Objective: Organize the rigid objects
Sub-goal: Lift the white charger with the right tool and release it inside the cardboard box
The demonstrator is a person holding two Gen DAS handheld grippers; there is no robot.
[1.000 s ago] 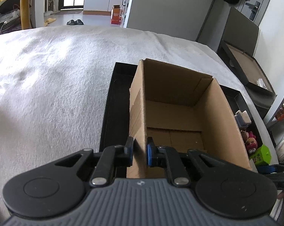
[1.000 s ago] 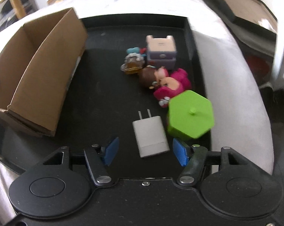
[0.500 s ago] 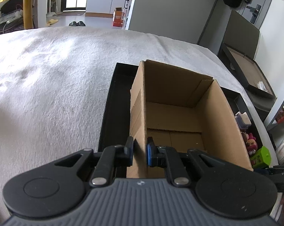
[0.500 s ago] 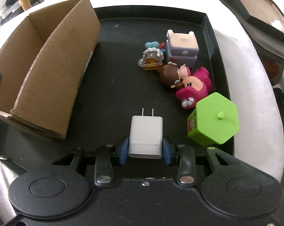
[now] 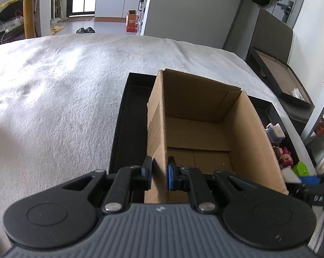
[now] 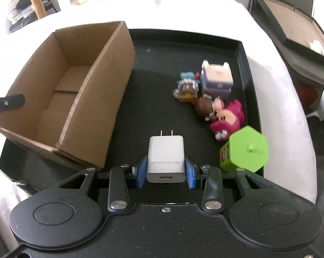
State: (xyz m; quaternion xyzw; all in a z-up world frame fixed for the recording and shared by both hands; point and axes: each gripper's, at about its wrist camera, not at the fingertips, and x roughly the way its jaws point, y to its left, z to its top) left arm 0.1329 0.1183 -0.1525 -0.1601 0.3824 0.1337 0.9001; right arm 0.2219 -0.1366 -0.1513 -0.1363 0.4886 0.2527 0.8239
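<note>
Left gripper (image 5: 158,175) pinching cardboard box (image 6: 71,86) wall, angled downward, steadying box on black tray (image 6: 246,68). Right gripper (image 6: 165,173) clamping white charger (image 6: 165,157), jaws just closing on it, tilted steeply over tray. Risking slippage: smooth casing, shallow hold; possibly clipping box rim during transfer.

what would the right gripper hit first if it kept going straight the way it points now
Probably the bare floor of the black tray. The right gripper, shut on the white charger, points down at open tray between the cardboard box and the toys; depth is uncertain.
</note>
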